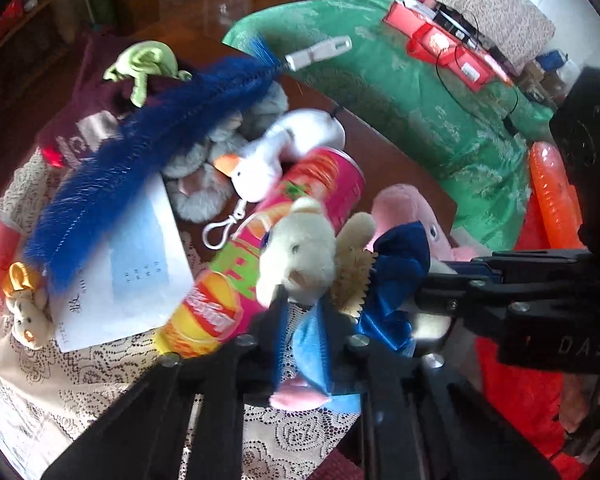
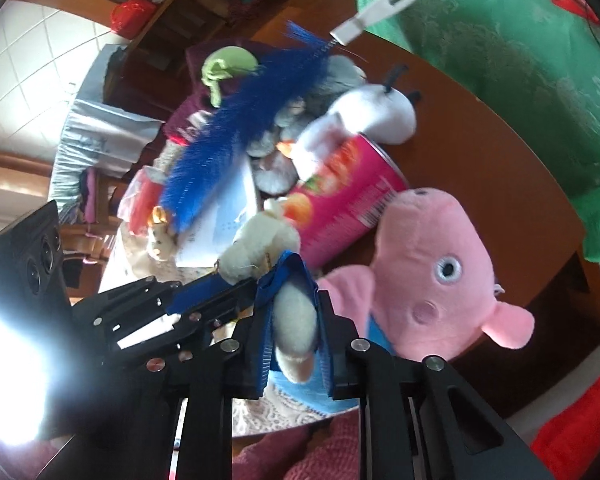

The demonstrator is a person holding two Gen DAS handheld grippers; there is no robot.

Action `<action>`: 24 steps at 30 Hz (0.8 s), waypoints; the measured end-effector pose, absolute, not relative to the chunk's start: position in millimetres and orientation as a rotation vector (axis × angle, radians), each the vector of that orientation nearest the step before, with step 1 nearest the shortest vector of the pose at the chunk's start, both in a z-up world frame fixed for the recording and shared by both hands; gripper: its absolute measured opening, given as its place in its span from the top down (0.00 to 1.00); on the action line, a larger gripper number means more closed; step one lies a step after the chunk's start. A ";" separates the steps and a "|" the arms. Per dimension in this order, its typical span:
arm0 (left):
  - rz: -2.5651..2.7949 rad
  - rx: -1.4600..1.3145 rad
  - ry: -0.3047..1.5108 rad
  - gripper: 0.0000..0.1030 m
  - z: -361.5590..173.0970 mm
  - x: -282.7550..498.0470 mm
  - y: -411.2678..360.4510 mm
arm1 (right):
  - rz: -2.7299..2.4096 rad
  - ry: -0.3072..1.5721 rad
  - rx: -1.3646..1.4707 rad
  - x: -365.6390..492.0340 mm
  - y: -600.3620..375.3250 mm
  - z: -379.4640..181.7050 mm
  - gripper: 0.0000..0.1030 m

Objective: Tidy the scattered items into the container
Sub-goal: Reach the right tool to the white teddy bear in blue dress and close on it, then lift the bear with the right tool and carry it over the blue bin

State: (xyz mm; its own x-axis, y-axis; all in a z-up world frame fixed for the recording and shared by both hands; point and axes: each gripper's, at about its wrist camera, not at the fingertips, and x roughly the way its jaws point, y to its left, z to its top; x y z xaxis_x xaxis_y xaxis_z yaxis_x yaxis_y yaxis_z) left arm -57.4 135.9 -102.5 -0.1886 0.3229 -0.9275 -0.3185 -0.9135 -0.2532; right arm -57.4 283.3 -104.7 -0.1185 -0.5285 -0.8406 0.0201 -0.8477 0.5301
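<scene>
Pink pig plush [image 2: 432,264] lies on bench [image 2: 480,152] beside crisp can [image 2: 340,208]; left tool [image 1: 308,344] clenched on its blue dress, right tool [image 2: 296,320] clenched on cream bear's [image 1: 300,248] limb

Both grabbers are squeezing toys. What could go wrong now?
1. The left gripper pinches the pig by its blue clothes, the right gripper just one limb of the bear; such thin grips may slip.
2. The bear lies over the pig, so lifting one could drag the other.
3. The can beside them lies on its side; a bump might roll it.
</scene>
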 end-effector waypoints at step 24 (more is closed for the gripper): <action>2.481 -1.708 -0.273 0.94 -42.6 2.6 -44.8 | -1.814 -0.258 1.626 -41.2 102.2 -49.8 0.81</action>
State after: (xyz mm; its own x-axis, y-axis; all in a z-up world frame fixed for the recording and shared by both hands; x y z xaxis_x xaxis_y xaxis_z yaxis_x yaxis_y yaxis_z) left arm 2.6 -44.8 -42.6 -0.3575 0.1977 -0.9128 0.0057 -0.9769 -0.2138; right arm -41.2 102.2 -49.8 0.0094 -0.5959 -0.8030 0.3486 -0.7507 0.5612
